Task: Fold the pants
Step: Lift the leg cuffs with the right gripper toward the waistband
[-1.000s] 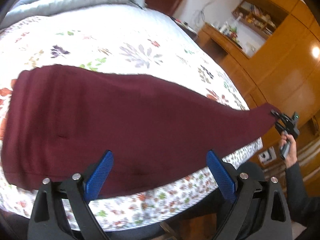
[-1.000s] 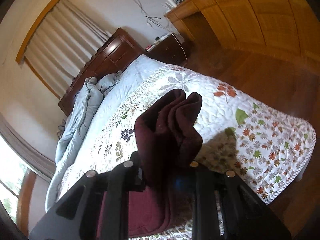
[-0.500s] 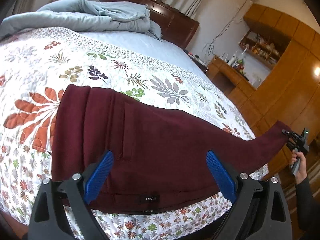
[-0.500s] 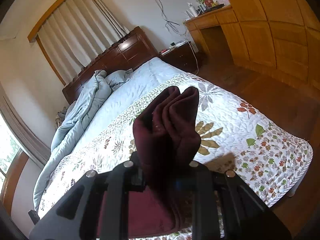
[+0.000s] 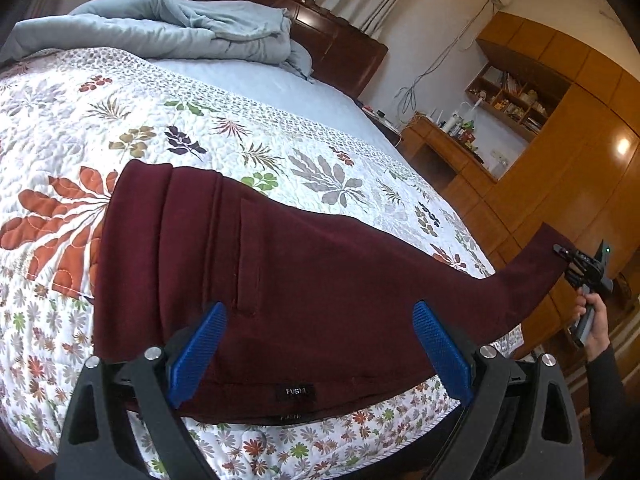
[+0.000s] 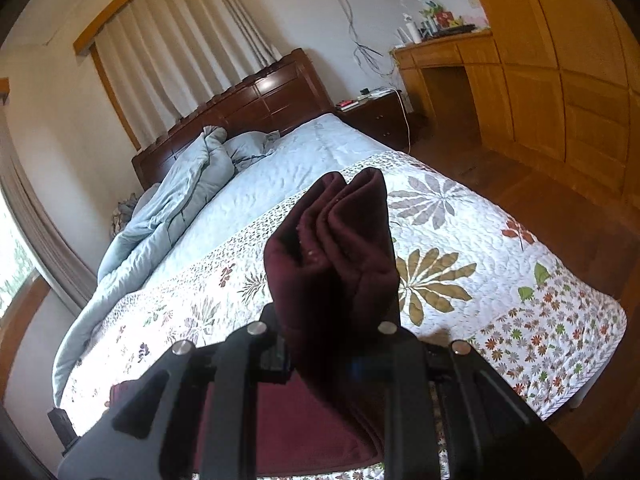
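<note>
Here maroon pants [image 5: 320, 280] lay along quilt's [image 5: 200, 128] foot edge (label showing). Right gripper [image 6: 332, 360] clamped bunched leg hem, lifted off bed. Left gripper [image 5: 320, 354] gaped wide over waistband, holding nothing.

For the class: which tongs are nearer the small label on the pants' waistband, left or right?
Left. The left tongs straddle the pants just above the label; the right tongs clamp the far leg end.

The bunched pants [image 6: 332, 248] hide my right gripper's [image 6: 326, 354] pads. From my left camera that gripper [image 5: 580, 264] is too small to read. The pants' small label [image 5: 295, 391] is too blurred to read, and shelf clutter [image 5: 508, 100] is indistinct.
</note>
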Demonstrator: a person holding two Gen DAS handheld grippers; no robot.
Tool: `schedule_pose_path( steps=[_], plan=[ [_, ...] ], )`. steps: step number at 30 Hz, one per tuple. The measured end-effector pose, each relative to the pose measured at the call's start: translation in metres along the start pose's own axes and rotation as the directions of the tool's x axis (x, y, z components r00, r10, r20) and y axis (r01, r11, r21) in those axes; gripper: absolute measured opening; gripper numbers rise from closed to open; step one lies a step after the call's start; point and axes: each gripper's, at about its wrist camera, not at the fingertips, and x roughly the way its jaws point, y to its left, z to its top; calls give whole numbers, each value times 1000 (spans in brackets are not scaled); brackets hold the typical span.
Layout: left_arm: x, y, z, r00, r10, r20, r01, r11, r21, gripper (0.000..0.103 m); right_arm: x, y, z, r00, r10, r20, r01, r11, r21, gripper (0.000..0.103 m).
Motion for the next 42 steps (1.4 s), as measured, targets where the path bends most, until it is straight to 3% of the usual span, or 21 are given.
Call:
schedule_pose_path(
  steps=[9,23,42],
  plan=[
    [-2,-1,-3,1000,-17,-4,17,1000,7,95,3,28,-3,1000,11,-10,-11,999,-52,19],
    [-9,7,-3,999,-37,9,37,999,-20,95,12,95,-20,1000,7,-20,-12,973,-230,19],
    [-18,16,-3,997,-73,37,75,995,-60,95,53,188,-68,996,-23,-91,-25,871,-491,19]
  ],
)
